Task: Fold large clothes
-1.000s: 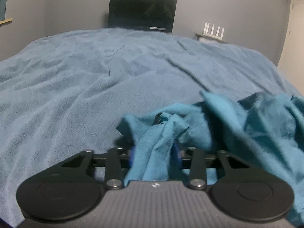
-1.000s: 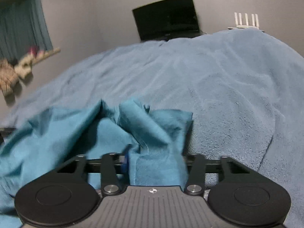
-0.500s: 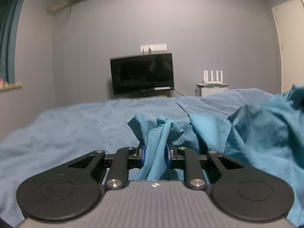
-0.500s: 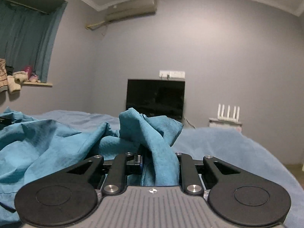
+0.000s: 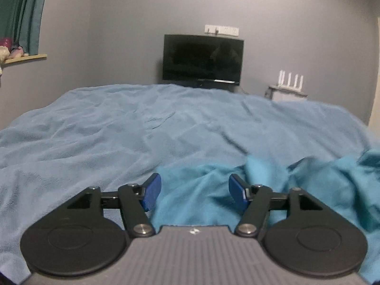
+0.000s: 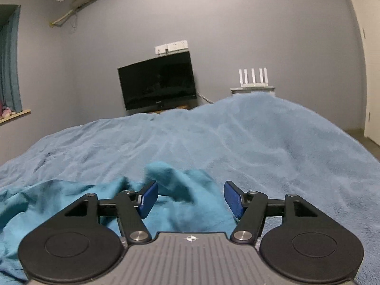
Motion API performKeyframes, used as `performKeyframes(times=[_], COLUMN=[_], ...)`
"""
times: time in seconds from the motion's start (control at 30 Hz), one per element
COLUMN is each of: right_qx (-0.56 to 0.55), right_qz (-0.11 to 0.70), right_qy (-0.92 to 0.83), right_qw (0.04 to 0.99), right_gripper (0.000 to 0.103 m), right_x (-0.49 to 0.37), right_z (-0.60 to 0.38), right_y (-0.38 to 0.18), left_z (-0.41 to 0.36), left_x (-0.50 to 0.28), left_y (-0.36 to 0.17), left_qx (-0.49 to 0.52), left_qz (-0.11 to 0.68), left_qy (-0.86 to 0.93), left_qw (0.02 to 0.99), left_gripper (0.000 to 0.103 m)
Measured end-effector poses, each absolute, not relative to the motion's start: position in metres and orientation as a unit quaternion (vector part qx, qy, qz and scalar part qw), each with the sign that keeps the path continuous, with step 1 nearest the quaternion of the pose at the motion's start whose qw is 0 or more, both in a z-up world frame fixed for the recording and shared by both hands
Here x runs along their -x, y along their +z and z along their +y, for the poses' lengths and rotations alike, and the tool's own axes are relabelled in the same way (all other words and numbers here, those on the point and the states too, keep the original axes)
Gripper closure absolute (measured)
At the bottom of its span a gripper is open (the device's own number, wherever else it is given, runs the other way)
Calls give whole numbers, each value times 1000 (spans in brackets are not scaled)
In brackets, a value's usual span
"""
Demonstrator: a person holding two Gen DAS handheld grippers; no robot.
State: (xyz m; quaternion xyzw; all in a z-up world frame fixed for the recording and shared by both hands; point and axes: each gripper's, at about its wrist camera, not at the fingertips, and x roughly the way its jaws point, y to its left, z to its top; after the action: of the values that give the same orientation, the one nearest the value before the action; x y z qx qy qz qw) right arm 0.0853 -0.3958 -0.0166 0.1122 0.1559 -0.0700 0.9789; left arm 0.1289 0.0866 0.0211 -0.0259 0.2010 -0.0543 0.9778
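Note:
A teal garment (image 5: 308, 185) lies rumpled on the light blue blanket (image 5: 118, 128) of the bed. In the left wrist view it spreads from between the fingers off to the right. My left gripper (image 5: 194, 193) is open, its blue pads (image 5: 152, 190) apart with cloth lying loose between them. In the right wrist view the garment (image 6: 59, 197) spreads to the left over the blanket (image 6: 261, 147). My right gripper (image 6: 190, 197) is open, cloth lying loose between its blue pads (image 6: 234, 200).
A black TV (image 5: 203, 58) stands against the grey far wall beyond the bed. A white router (image 5: 291, 78) sits on a small stand to its right. A window sill with a curtain (image 5: 21, 16) is at the left. A door (image 6: 370, 71) is at the right.
Both grippers held bunched teal cloth raised up; they have come down to the bed and opened, letting the garment go onto the blanket.

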Motion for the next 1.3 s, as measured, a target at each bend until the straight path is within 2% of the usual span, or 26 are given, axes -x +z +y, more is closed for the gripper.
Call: performKeyframes(times=[0.17,0.2,0.23,0.4,0.53,0.67,0.83,1.03,1.2,1.3], right_qx=[-112,-112,-104,-9,-28,-2,-67,-71,-129,-200], right_qz=[171,180,184,193,225,304,321,317,295,307], right_qy=[15,32,43,55,100,82,47,13,-24,-59], right_qw=[979,977,977,980,969,949,943,946,947,929], right_gripper=[31,32,38,38,38,36,35,36,26,26], right_x=[-69,-67,-63,-42,-30,-41,-40,-5,38,53], right_z=[-337,-325,-315,-266,-251,-235,-253,-260,-279,-303], right_y=[-3,-2,-2,-8,-19,-35,-43,-34,-15,-15], left_z=[28,12,0,-46,-68,-65,-55,-55,-58,-57], left_x=[-89,-81,-74,-45,-24,-24,-19,-11,-6,-4], left_y=[44,44,43,12,-22,-33,-31,-29,-28,-29], left_qx=[18,14,10,7,-48,-32,-17,-9,-17,-18], left_qz=[206,224,237,304,325,347,346,344,340,338], left_qy=[-170,-194,-208,-246,-236,-226,-211,-192,-183,-181], left_qw=[964,955,949,920,914,910,914,919,922,923], left_gripper=[40,40,40,40,40,40,40,40,40,40])
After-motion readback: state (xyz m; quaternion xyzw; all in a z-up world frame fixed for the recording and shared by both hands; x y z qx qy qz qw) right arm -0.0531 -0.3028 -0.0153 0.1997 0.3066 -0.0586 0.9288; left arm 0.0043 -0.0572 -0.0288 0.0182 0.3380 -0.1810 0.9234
